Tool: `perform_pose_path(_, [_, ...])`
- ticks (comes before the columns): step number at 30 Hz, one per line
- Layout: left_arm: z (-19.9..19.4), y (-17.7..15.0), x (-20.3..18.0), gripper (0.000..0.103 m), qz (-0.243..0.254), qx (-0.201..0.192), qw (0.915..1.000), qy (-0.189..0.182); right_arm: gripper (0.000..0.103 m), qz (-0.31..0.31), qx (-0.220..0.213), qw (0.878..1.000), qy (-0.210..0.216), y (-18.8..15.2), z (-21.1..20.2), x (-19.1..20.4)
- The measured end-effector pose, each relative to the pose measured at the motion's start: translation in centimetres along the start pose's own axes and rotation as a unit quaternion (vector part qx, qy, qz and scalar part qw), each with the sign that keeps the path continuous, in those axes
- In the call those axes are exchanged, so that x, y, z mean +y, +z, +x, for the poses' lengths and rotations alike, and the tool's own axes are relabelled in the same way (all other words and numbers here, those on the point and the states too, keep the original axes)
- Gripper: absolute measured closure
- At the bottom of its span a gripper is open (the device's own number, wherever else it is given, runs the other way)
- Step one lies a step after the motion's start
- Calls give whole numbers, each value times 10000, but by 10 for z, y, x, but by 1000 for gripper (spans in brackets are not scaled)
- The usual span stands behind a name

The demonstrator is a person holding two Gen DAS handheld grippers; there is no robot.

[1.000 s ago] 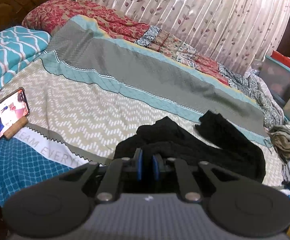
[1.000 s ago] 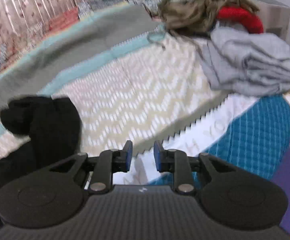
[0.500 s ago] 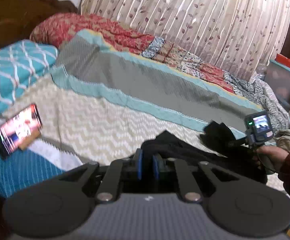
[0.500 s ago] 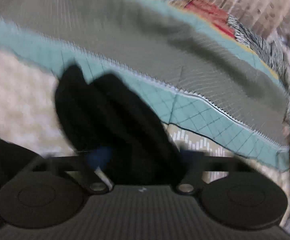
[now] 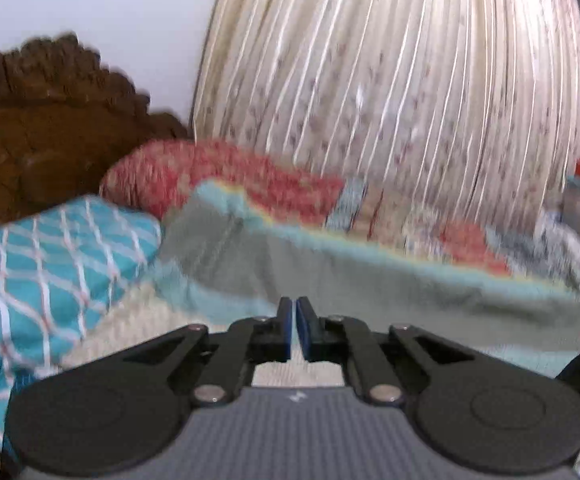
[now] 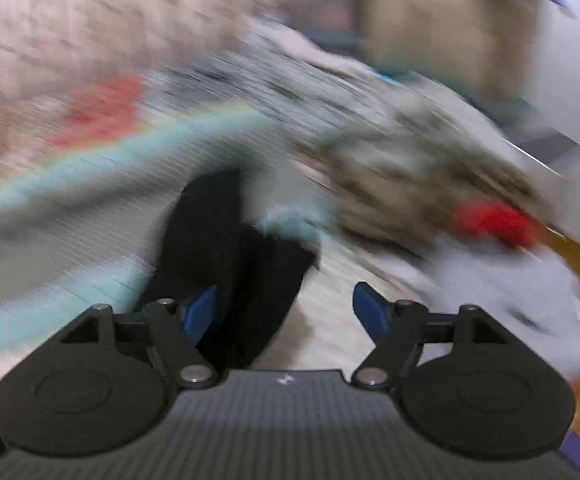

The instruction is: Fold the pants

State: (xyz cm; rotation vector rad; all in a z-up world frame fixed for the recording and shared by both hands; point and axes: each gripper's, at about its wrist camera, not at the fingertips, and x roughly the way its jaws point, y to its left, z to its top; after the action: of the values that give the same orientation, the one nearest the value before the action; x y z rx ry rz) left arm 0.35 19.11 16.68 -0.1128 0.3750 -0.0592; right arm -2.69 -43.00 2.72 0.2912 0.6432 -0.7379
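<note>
Left wrist view: the left claw (image 5: 294, 322) is pressed together on nothing, raised over the bed (image 5: 370, 280), facing the curtain (image 5: 390, 80).

Right wrist view, blurred: the right claw (image 6: 286, 314), jaws just opening, stands spread above the black pants (image 6: 226, 256) lying on the bed, not gripping them

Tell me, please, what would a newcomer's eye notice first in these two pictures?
In the left wrist view, the tall pleated cream curtain fills the top, above the patterned teal pillow at left. In the blurred right wrist view, the black pants lie dark on the pale bedspread, partly between the right gripper's wide jaws.
</note>
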Motion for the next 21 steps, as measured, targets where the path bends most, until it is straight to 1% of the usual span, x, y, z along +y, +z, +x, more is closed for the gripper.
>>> perform_pose_path(1, [6, -10, -2, 82, 85, 197, 9998, -1, 28, 42, 156, 9996, -215, -19, 2, -16])
perform_pose_path(2, [12, -21, -4, 72, 139, 414, 9990, 2, 29, 86, 291, 9991, -299, -33, 4, -21])
perform_pose_path(3, [19, -31, -5, 42, 144, 605, 9981, 2, 29, 142, 413, 9986, -302, -48, 3, -28])
perform_pose_path(4, [24, -41, -4, 22, 132, 716, 9973, -3, 29, 194, 487, 9983, -256, -59, -1, -33])
perform_pose_path(5, [28, -49, -3, 19, 140, 764, 9970, -15, 29, 213, 503, 9983, -199, -69, -5, -33])
perform_pose_path(7, [40, -63, -1, 19, 219, 949, 9952, 1, 29, 187, 474, 9987, -4, -78, -12, -24])
perform_pose_path(9, [57, -71, 1, 17, 221, 1188, 9927, -31, 29, 128, 433, 9986, 276, -75, -22, -11])
perform_pose_path(11, [72, -76, 2, 11, 249, 1317, 9909, -104, 29, 67, 383, 9980, 503, -62, -20, 1])
perform_pose_path(12, [77, -79, 1, 7, 319, 1316, 9907, -96, 29, 59, 357, 9978, 561, -56, -19, 6])
perform_pose_path(13, [81, -81, -3, 4, 458, 1291, 9905, -112, 29, 94, 350, 9975, 600, -49, -17, 9])
perform_pose_path(14, [87, -83, -8, 3, 672, 1260, 9897, -144, 29, 168, 376, 9971, 644, -42, -14, 11])
perform_pose_path(15, [92, -85, -12, 3, 835, 1271, 9882, -167, 29, 273, 424, 9963, 692, -37, -9, 11])
perform_pose_path(16, [98, -87, -18, 3, 1022, 1319, 9857, -224, 29, 384, 487, 9956, 707, -31, 5, 11])
perform_pose_path(18, [109, -90, -30, 3, 1334, 1398, 9804, -391, 29, 707, 692, 9931, 628, -23, 20, 5])
perform_pose_path(20, [123, -96, -42, 4, 1667, 1400, 9749, -458, 29, 1250, 953, 9857, 606, -21, 32, -9])
perform_pose_path(21, [129, -100, -46, 13, 1789, 1390, 9728, -483, 31, 1584, 1085, 9789, 693, -22, 39, -18])
